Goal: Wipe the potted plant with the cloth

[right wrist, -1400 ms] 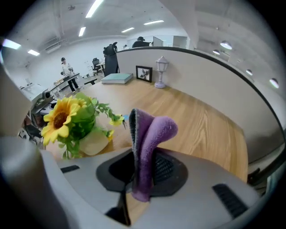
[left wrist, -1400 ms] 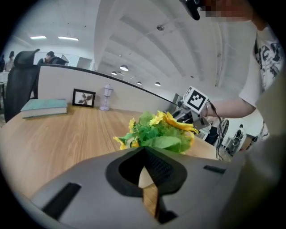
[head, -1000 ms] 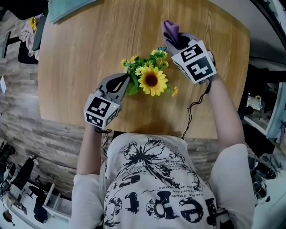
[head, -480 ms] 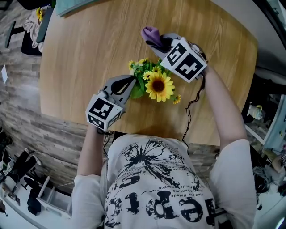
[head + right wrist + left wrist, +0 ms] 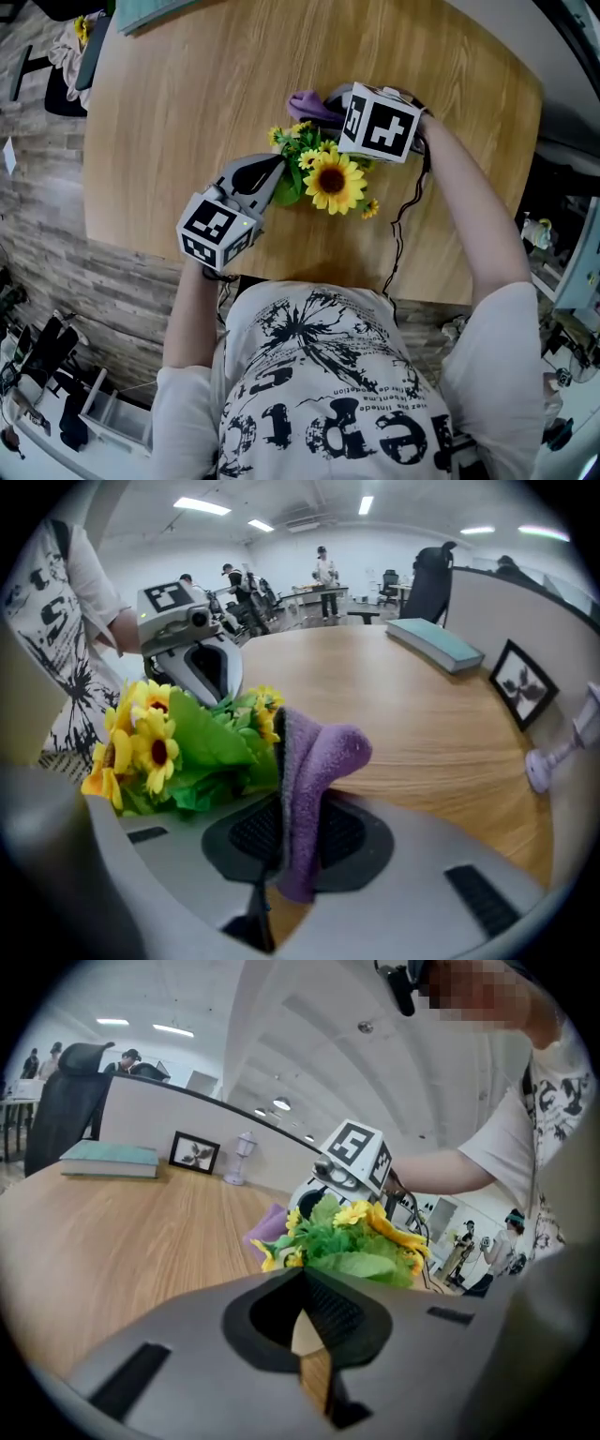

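Observation:
The potted plant (image 5: 332,180) is a bunch of yellow artificial flowers with green leaves, topped by one large sunflower, standing on the wooden table (image 5: 178,112). My left gripper (image 5: 274,174) is shut, and its tips rest against the leaves on the plant's left side. From the left gripper view the plant (image 5: 352,1241) sits just past the closed jaws (image 5: 305,1277). My right gripper (image 5: 328,101) is shut on a purple cloth (image 5: 309,103), tilted steeply down at the plant's far side. In the right gripper view the cloth (image 5: 314,757) droops over beside the leaves (image 5: 187,742).
A teal book (image 5: 436,641) lies at the table's far edge, with a small picture frame (image 5: 520,691) and a white ornament (image 5: 562,752) near it. A black cable (image 5: 403,225) runs from the right gripper toward the person. An office chair (image 5: 70,1091) stands beyond the table.
The right gripper has swung left and down with the cloth, rolling over, so the cloth now sits at the plant's far side. The left gripper has stayed at the leaves.

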